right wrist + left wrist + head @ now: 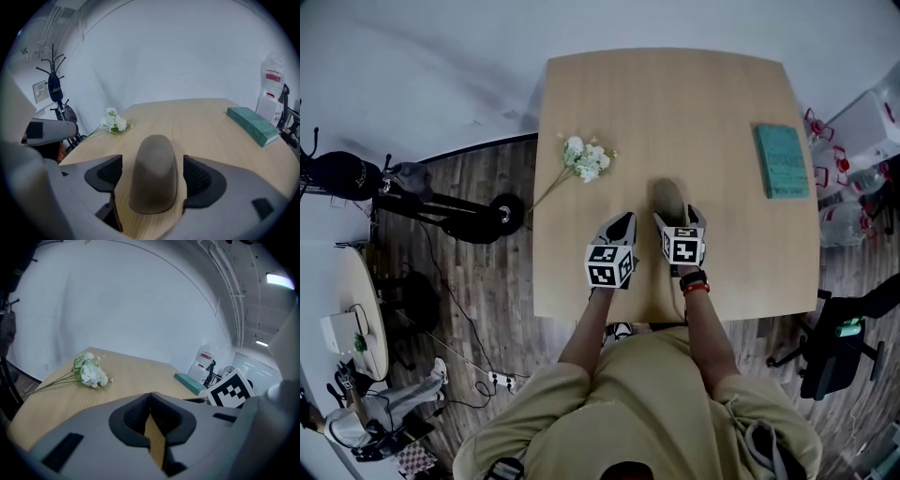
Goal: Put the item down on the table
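- Brown lump sits on the counter, between the released right tongs.
- Draw back toward six o'clock without brushing it.
- Empty left tongs are clenched.

The counter is pale tan wood with a fine, straight grain. The item is a plain, dull brown-grey with no pattern. The flowers are white, with green leaves and thin green stems. The box is teal. The left gripper and the right gripper are light grey with black pads. The marker cubes on them bear black-and-white square patterns. The floor is dark brown planking. The wall is pale grey-white. The person's shirt is khaki, and the wristband is red and black.
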`<state>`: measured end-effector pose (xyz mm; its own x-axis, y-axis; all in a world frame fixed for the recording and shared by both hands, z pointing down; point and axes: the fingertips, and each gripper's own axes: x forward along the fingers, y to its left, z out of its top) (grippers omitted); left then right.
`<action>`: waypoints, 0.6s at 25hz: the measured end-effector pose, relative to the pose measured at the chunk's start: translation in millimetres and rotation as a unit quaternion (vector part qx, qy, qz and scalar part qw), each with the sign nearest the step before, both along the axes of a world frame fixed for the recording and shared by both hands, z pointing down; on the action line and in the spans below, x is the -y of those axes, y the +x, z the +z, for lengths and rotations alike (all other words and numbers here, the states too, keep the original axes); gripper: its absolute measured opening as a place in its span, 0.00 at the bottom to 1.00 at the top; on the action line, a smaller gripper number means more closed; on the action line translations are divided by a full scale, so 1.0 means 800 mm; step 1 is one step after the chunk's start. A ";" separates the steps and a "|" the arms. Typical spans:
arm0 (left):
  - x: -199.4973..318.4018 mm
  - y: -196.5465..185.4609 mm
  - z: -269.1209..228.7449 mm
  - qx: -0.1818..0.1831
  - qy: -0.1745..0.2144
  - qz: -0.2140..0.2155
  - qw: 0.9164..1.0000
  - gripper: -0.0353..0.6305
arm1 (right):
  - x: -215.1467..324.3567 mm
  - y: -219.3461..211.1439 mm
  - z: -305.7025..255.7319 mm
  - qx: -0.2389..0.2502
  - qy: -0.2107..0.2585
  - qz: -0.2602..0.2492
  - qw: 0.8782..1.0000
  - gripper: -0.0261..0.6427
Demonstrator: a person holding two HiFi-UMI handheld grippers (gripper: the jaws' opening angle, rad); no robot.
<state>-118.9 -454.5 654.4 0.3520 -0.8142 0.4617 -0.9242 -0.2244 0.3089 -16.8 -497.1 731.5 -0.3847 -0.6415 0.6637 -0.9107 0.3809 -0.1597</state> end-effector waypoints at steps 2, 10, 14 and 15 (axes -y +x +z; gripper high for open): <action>-0.010 0.000 -0.006 0.003 0.007 0.001 1.000 0.09 | -0.010 0.007 -0.011 0.006 0.007 0.009 1.000 0.63; -0.054 -0.013 -0.035 0.018 0.036 0.001 0.999 0.09 | -0.057 0.031 -0.055 0.020 0.038 0.042 0.998 0.48; -0.076 -0.016 -0.051 0.023 0.050 0.004 0.998 0.09 | -0.085 0.041 -0.075 0.016 0.052 0.053 0.997 0.43; -0.082 -0.016 -0.054 0.025 0.053 0.006 0.998 0.09 | -0.092 0.042 -0.080 0.016 0.055 0.053 0.997 0.42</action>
